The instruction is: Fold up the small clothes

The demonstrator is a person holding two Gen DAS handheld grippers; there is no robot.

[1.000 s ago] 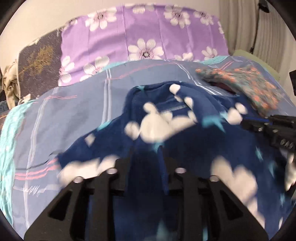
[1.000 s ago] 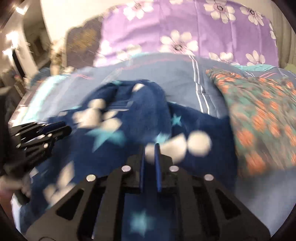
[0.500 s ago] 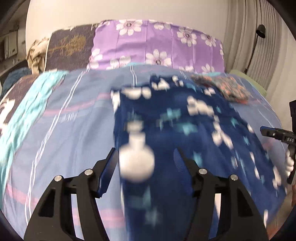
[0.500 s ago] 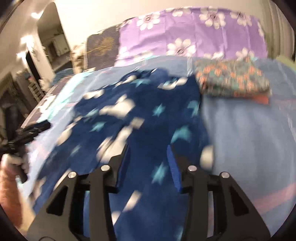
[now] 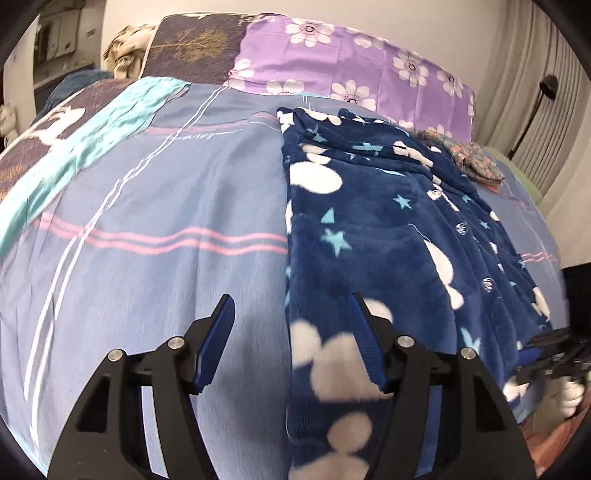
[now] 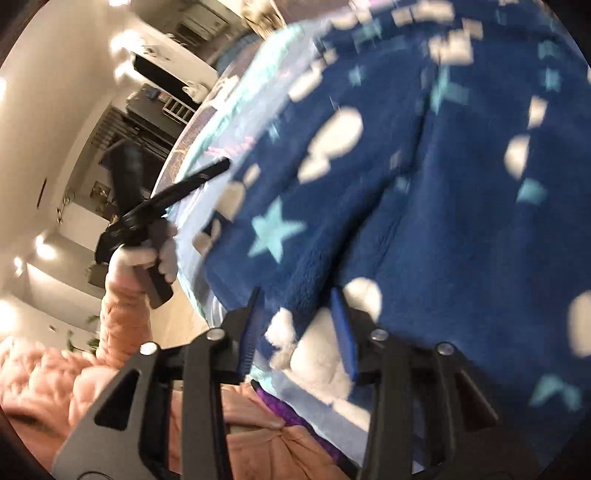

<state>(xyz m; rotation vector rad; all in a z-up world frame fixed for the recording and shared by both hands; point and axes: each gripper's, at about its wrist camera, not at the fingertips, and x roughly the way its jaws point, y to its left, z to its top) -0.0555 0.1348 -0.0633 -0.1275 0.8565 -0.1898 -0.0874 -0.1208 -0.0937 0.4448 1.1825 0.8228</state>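
Broadly, a blue striped bedsheet (image 5: 155, 206) covers the bed, with a navy star-print pyjama top (image 5: 388, 229) spread flat on it. Left gripper (image 5: 290, 341) hovers spread apart over its edge; right gripper (image 6: 297, 326), fingers apart, straddles its hem.

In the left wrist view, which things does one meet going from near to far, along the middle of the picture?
Left gripper → navy star-print garment → striped blue bedsheet → purple flowered pillow → wall.
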